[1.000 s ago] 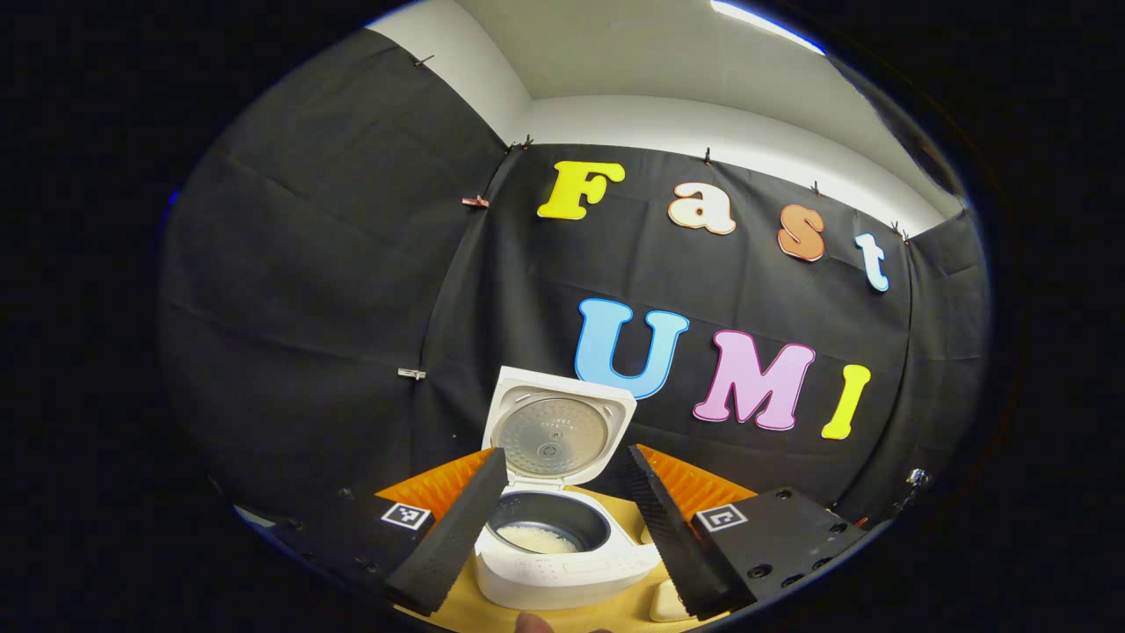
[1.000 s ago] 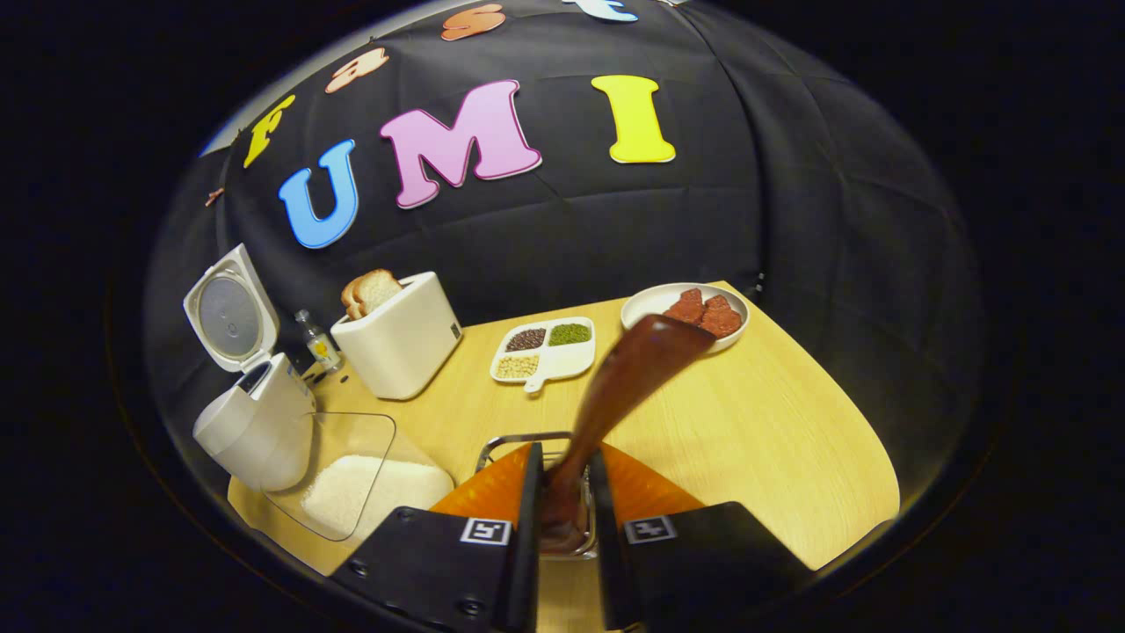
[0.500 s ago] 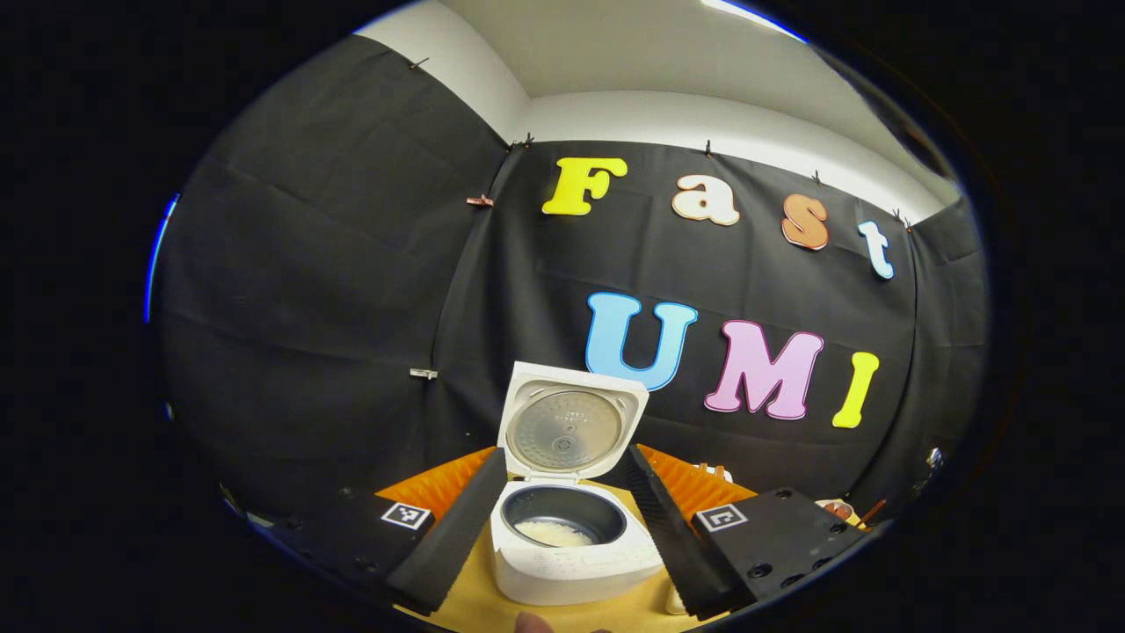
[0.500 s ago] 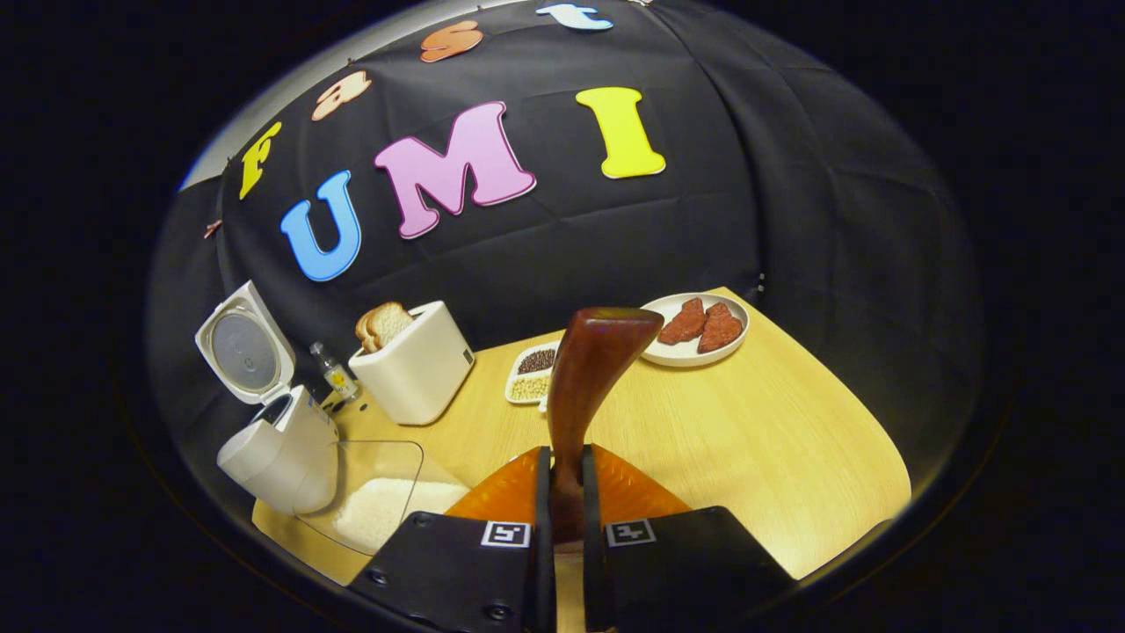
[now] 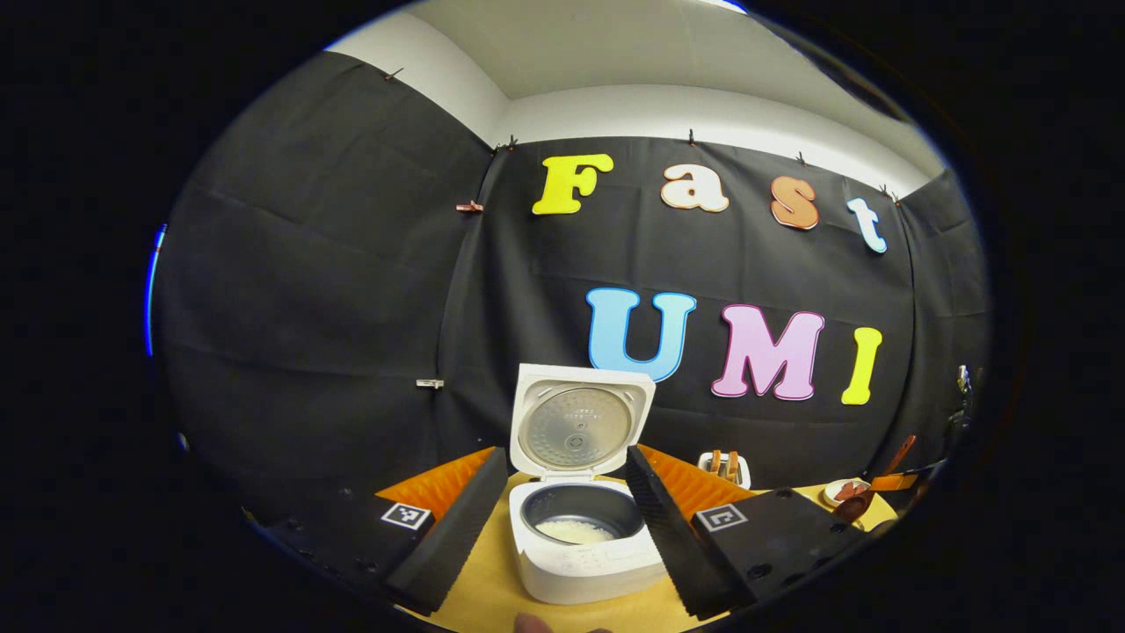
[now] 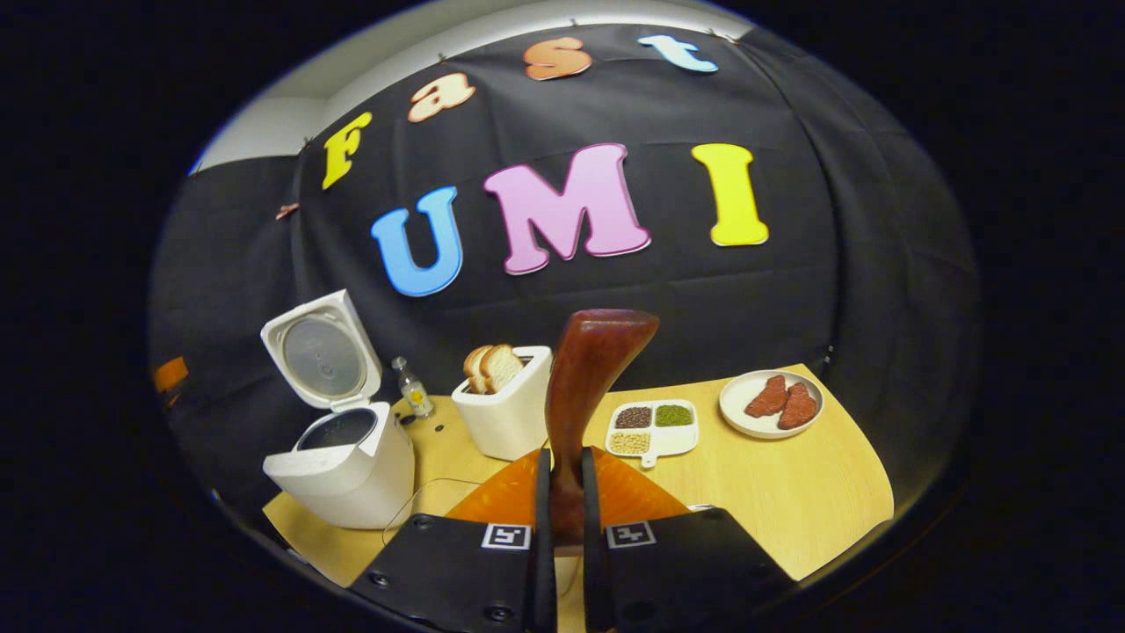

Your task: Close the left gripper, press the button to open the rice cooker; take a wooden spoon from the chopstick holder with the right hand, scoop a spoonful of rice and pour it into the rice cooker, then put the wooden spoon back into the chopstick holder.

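The white rice cooker point(image 5: 584, 558) stands open, lid point(image 5: 580, 426) upright, with some white rice in its dark pot point(image 5: 573, 530). My left gripper point(image 5: 565, 457) is open, a finger on each side of the cooker without touching it. My right gripper point(image 6: 562, 459) is shut on the handle of the brown wooden spoon point(image 6: 591, 374), whose bowl points up, above the table. From there the rice cooker point(image 6: 347, 470) sits to the left. In the left gripper view the spoon point(image 5: 857, 503) and an orange part of the right gripper appear small at the far right.
On the wooden table point(image 6: 809, 501) stand a white toaster point(image 6: 508, 418) with bread, a small bottle point(image 6: 410, 387), a divided dish of beans point(image 6: 655, 426) and a plate of meat point(image 6: 772, 400). The rim of a clear container point(image 6: 420, 494) peeks out beside the cooker.
My right gripper has risen with the spoon held upright; the holder's metal frame and the rice container have slipped beneath it. The left gripper stayed open and drew back slightly.
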A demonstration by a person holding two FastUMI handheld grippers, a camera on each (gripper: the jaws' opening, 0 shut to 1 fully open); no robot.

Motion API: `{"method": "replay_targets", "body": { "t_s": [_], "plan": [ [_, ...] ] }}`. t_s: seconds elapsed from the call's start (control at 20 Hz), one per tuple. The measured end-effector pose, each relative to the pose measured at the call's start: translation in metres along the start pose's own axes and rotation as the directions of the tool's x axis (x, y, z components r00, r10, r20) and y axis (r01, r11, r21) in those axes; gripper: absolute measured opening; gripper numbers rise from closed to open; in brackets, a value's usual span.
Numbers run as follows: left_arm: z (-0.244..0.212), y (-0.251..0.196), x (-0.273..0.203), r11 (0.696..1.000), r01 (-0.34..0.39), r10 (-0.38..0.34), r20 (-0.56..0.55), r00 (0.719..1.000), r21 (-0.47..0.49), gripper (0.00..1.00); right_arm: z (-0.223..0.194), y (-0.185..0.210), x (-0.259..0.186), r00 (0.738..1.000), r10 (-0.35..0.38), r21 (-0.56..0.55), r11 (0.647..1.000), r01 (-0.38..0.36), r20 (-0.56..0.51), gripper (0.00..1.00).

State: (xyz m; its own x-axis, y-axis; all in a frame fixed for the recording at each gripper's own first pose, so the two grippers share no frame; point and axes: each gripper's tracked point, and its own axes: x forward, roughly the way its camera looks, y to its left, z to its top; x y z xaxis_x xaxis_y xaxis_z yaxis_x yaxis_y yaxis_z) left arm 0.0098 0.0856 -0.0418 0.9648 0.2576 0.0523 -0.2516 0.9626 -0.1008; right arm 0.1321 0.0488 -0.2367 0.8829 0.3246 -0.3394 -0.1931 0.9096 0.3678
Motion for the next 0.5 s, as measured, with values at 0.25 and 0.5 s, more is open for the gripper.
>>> {"method": "replay_targets", "body": {
  "t_s": [0.25,0.5],
  "plan": [
    [-0.004,0.012,-0.004,1.000,-0.004,0.005,-0.019,1.000,0.018,0.94,-0.051,0.037,0.038,0.995,-0.025,-0.194,0.981,0.007,-0.094,0.16],
    [-0.006,0.022,-0.001,1.000,0.005,-0.004,-0.029,1.000,0.014,0.94,-0.093,0.046,0.068,0.987,-0.118,-0.439,0.897,0.057,-0.112,0.17]
  ]
}}
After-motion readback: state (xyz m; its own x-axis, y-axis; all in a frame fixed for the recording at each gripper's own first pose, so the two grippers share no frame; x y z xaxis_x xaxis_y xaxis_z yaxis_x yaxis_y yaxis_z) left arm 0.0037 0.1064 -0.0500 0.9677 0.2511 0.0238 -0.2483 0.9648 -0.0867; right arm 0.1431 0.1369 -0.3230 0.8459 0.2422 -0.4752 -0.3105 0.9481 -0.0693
